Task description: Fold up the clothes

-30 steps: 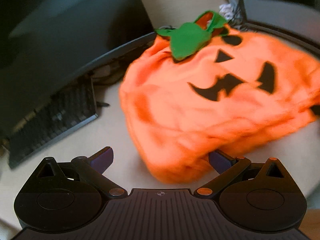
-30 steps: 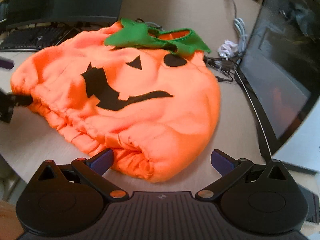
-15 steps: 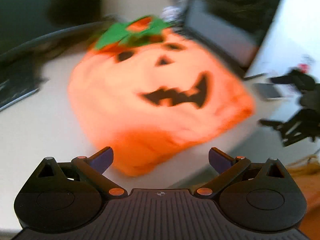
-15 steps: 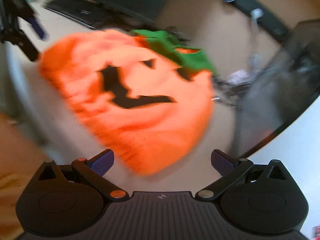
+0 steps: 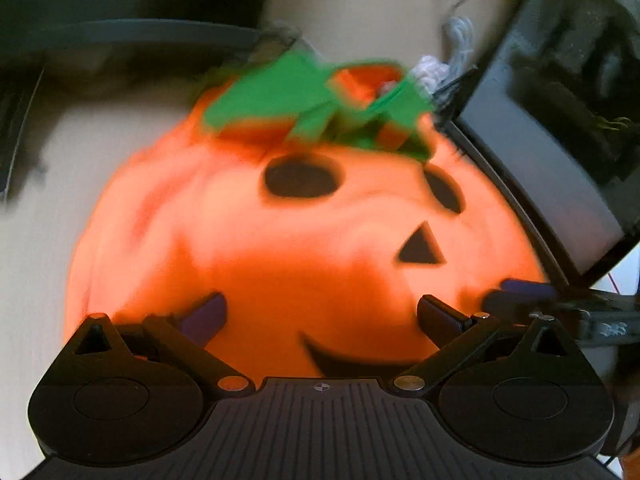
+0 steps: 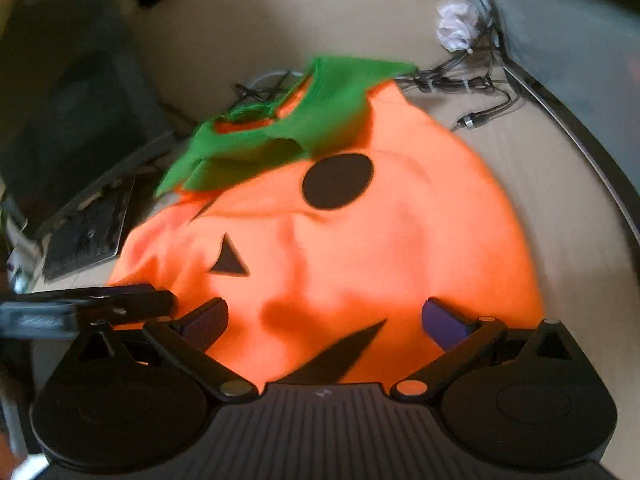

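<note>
One pumpkin costume [image 5: 280, 240], two grippers [image 5: 320, 316] [image 6: 324, 320], one keyboard [image 6: 88, 236].

Beige table [image 6: 540, 184] carried orange pumpkin costume [image 6: 360, 240], lying flat, green collar [image 6: 304, 128] at far end. Behind collar, tangle of dark cables [image 6: 460, 84] and crumpled white thing [image 6: 456, 26]. Keyboard [image 6: 88, 232] lay at left, near costume.

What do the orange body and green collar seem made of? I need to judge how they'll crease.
Orange body: seemingly fleece or plush, matte, with soft rounded folds. Green collar: probably felt, flat and matte, with cleanly cut edges. Blur leaves both uncertain.
</note>
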### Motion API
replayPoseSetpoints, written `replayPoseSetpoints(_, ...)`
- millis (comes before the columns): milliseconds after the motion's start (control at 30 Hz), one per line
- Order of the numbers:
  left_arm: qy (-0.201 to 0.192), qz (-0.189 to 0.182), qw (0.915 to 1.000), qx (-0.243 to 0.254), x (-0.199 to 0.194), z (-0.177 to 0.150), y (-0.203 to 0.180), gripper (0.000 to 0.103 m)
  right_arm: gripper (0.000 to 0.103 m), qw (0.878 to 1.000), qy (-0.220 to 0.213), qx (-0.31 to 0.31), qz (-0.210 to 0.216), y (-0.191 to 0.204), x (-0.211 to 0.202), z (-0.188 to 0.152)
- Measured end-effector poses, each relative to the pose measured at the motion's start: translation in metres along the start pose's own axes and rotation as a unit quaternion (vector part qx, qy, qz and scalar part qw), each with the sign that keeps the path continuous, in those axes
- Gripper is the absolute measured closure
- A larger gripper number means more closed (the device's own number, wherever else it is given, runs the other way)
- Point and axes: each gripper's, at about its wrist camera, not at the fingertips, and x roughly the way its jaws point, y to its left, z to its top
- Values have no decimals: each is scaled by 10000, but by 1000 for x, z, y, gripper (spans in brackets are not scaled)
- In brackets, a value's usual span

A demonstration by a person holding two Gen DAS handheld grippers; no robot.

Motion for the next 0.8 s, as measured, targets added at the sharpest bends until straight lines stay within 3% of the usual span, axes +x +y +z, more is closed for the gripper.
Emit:
replayPoseSetpoints(167,401,-640,9966,-327,-36,-37,8,0,0,9934,665,-928,41,15,-40,-42)
replayPoseSetpoints(333,766,-1273,9872,-579,-62,-71,8,0,0,9694,1424,-1958,-411,40,-68,-79)
replayPoseSetpoints(433,682,-1276,9878,-576,-61,-71,9,0,0,9466,2063,-2468,-221,60,-59,-55)
replayPoseSetpoints(467,685,-1302,9874,-581,-58,-68,10,0,0,9469,1965,-2543,-127,67,-61,-41)
replayPoseSetpoints(567,700,-1398,9852,-703,-55,-66,9,0,0,9657,825,-2458,138,95,-70,24)
replayPoseSetpoints(600,703,-1429,9843,-760,-53,-65,9,0,0,9722,559,-2257,278,102,-66,42)
replayPoseSetpoints(633,702,-1460,9834,-813,-50,-62,10,0,0,9777,557,-1976,446,104,-51,60)
replayPoseSetpoints(700,706,-1492,9822,-894,-46,-59,11,0,0,9848,754,-1346,802,106,-10,97)
replayPoseSetpoints(800,707,-1423,9839,-814,-47,-61,9,0,0,9674,1875,-1085,1316,112,75,121)
